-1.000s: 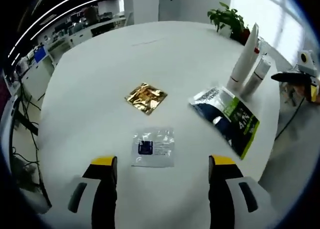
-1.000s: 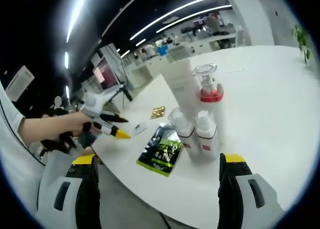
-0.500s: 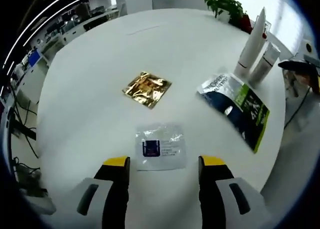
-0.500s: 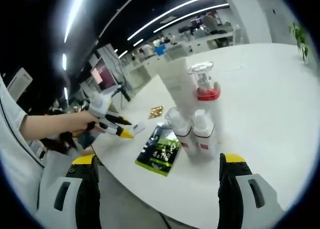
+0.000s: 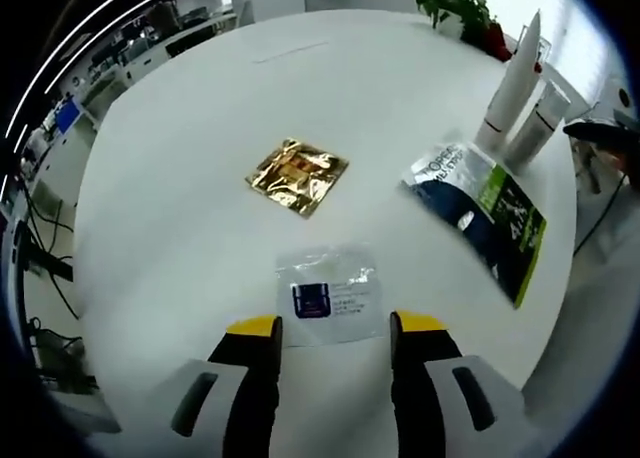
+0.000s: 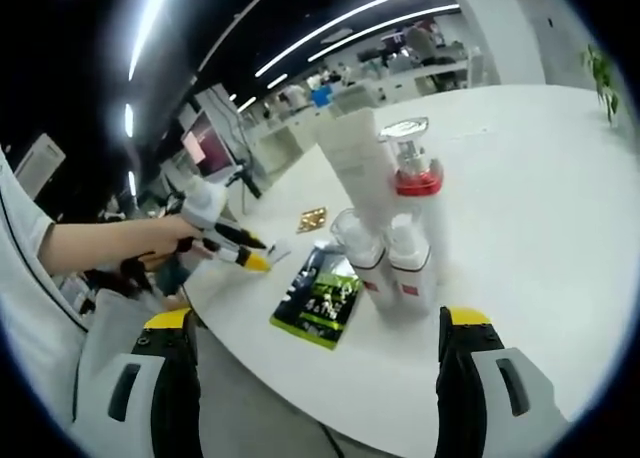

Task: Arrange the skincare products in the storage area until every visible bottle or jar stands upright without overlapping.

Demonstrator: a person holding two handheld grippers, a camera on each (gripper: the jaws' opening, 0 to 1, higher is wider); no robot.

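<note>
Left gripper view looks down over the left gripper [image 5: 327,330], whose yellow-tipped jaws stand apart on either side of the near edge of a small clear sachet [image 5: 329,294], not yet nipping it, as far as I can judge; it looks set up to pick the flat packet off the round white table [image 5: 180,178]. The sachet is thin, glossy film with a dark blue label, lying flat. Beyond it lies a crinkled gold foil packet [image 5: 299,175], and off to the side a larger dark pouch [image 5: 478,206] with a green band, also flat and shiny. Near the table edge the bottles [image 5: 524,88] stand upright in a tight cluster, one a tall tapered white tube. The right gripper view shows the right gripper [image 6: 315,378] held back off the table edge with its jaws spread wide and nothing between them, likely waiting its turn. Ahead of it stand a pump bottle [image 6: 415,203] with a red collar, the tall tube [image 6: 352,158] and two shorter clear-capped ones, smooth plastic, close together.
</note>
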